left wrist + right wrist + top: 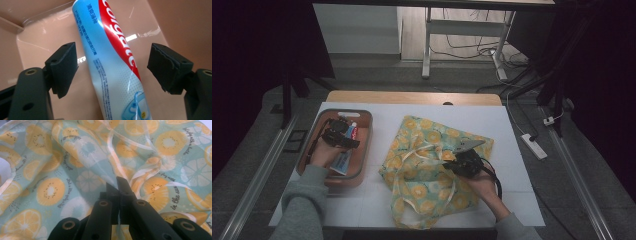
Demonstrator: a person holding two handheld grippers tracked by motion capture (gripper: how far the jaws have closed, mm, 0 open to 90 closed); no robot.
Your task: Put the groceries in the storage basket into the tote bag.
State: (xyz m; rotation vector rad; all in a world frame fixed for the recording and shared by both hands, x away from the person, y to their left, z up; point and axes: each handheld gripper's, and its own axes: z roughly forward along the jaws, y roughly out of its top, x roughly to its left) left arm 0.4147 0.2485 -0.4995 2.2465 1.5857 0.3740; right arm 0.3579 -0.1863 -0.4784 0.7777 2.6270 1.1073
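In the left gripper view, the left gripper has its two black jaws spread wide, one on each side of a Colgate toothpaste tube, with a clear gap between each pad and the tube. The tube, blue and white with a red band, lies on the glossy floor of a salmon-pink plastic basket, running from the near edge of that view toward the basket's far wall.

In the right gripper view, the right gripper has its jaws pressed together on the thin fabric of a drawstring bag, mint green with orange and lemon slices and small lines of script. A pale ribbon cord crosses the cloth just beyond the jaw tips.

From the high view, the left gripper sits inside the basket at the left of the white table, with the toothpaste tube under it and the person's left hand behind it. The bag lies rumpled at the table's middle, just right of the basket. The right gripper rests on the bag's right part, held by the right hand.
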